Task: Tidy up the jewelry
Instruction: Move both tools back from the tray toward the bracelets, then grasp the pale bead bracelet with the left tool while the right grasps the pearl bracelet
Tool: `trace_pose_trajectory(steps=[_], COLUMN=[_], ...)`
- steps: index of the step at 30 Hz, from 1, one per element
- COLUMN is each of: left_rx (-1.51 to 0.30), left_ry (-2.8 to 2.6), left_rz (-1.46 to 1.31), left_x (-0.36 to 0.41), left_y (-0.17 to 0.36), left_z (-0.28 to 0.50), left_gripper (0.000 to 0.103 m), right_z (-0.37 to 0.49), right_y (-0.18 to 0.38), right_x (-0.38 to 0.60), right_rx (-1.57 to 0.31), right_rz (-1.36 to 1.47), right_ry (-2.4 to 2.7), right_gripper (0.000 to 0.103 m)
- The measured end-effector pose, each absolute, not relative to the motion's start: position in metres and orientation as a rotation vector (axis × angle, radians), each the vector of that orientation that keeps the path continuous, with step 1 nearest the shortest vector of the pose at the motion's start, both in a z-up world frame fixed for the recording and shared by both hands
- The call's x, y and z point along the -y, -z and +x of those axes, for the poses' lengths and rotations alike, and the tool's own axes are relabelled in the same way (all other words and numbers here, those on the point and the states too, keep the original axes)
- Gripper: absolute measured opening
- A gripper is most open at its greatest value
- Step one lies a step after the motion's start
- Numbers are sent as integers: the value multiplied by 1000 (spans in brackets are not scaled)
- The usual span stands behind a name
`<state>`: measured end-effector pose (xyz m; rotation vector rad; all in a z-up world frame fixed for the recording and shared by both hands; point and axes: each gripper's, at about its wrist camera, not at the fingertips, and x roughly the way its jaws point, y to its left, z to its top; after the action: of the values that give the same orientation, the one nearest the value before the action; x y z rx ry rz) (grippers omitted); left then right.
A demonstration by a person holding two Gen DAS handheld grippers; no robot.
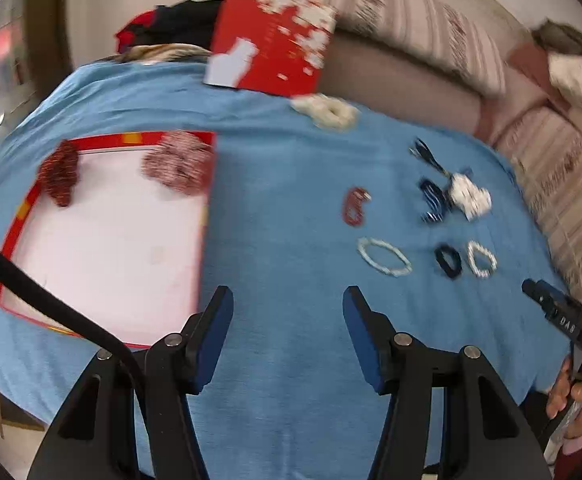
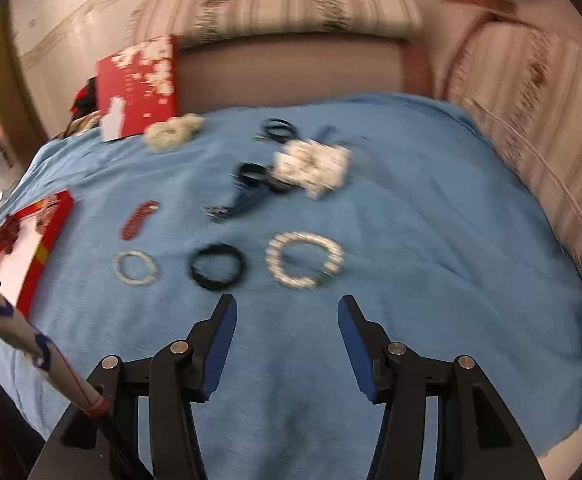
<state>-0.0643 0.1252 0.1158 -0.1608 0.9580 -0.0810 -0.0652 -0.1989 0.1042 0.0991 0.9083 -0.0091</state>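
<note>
Beside white cluster [image 2: 313, 168], blurred dark jewelry [image 2: 251, 188].

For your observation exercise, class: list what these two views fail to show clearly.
- Dark blue tangled pieces, right wrist view: motion blur, count unclear.
- White lumpy item, left wrist view: blurred, type unclear.
- Red-rimmed white tray, right wrist view: cut off at left edge.
- Upright red card: print unreadable, blurred.

I note a plain blue cloth [image 2: 411, 240]. On it: black bracelet [image 2: 217, 266], white beaded bracelet [image 2: 305, 259], dark red bracelet [image 2: 139, 220]. Tray [image 1: 9, 236] red-rimmed, white inside. Sofa [image 2: 531, 92] pink-and-cream striped.
</note>
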Motion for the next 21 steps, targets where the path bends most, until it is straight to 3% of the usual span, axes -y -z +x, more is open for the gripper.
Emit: trace_pose_trajectory(steps=[18, 21], left_rx=[-1103, -1124], left_ry=[214, 226], left_rz=[-232, -226], left_x=[-50, -44], left_y=[-49, -40], left_z=[24, 38], left_gripper=[55, 48], right_z=[-20, -9], right_y=[-47, -41], right_x=[235, 238], right_rx=[-974, -981], right_rz=[247, 266], right_ry=[7, 4], right_gripper=[57, 57])
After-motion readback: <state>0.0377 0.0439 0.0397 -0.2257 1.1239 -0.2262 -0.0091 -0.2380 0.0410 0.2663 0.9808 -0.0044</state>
